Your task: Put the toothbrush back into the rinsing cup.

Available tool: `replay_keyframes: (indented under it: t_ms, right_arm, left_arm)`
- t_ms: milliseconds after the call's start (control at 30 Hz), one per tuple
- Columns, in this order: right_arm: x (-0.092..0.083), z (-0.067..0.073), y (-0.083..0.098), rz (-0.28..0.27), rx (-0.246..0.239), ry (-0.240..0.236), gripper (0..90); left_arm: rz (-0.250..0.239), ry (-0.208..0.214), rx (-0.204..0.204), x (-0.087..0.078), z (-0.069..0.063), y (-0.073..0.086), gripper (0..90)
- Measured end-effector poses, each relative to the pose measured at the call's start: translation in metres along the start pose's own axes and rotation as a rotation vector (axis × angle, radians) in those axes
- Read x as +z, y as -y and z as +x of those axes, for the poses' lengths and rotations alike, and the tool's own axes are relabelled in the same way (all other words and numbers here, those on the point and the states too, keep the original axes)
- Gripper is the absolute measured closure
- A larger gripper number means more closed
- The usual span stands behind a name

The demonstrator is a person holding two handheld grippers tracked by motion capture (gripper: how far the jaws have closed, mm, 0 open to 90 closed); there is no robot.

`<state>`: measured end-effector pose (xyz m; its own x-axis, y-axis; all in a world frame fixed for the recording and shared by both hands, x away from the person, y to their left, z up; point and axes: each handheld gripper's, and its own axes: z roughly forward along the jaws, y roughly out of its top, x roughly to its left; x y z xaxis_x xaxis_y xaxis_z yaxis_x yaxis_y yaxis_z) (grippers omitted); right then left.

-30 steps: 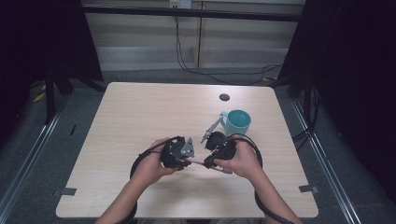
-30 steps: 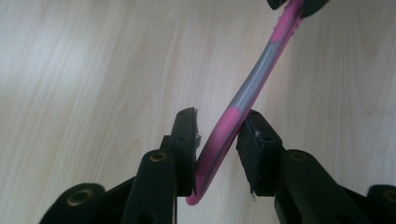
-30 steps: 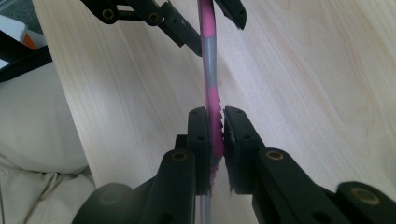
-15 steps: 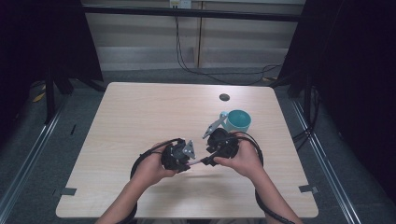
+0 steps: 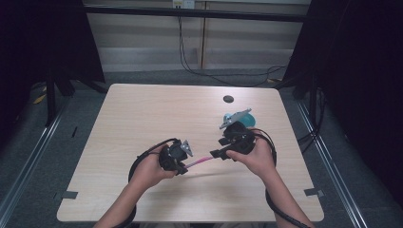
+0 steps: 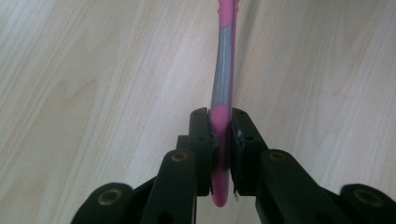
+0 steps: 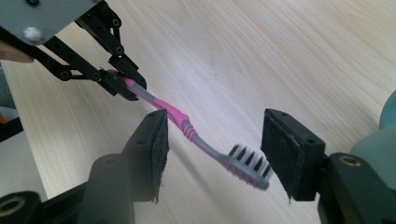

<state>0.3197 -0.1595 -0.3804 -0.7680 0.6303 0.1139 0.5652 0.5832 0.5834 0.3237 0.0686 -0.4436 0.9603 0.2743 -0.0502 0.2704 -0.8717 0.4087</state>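
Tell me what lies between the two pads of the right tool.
In the right gripper view, the toothbrush head and neck lie between the open right tool pads, touching neither; the left tool clamps its handle.

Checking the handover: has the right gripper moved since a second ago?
Yes. The right gripper has drawn back right, away from the left gripper, nearer the teal cup; its jaws have just been opening off the toothbrush.

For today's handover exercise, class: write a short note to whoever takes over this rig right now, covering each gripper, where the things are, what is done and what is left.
Left gripper: shut on the toothbrush at its handle end, held above the table.
Right gripper: open; its jaws have just been opening, with the brush head between the fingers but not pressed.
Teal cup: on the table just behind the right gripper.
Done: the brush has passed to the left gripper.
Left: probably draw the right gripper clear, then put the brush where it belongs, perhaps the cup.
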Motion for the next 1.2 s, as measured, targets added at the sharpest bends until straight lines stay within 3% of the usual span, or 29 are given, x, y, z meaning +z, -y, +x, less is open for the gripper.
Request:
replay_keyframes:
  t_ms: [500, 700, 1200]
  right_arm:
    - [-0.004, -0.014, 0.023, -0.027, 0.099, -0.012, 34.6]
    - [0.001, -0.014, 0.028, -0.022, 0.119, -0.017, 34.2]
    - [0.014, -0.007, 0.029, -0.103, 0.178, -0.053, 35.8]
  left_arm:
    - [-0.037, 0.004, -0.126, -0.011, 0.014, 0.012, 81.1]
    - [-0.066, 0.01, -0.177, -0.014, 0.015, 0.013, 81.1]
    - [-0.149, 0.031, -0.255, -0.015, 0.015, 0.011, 81.0]
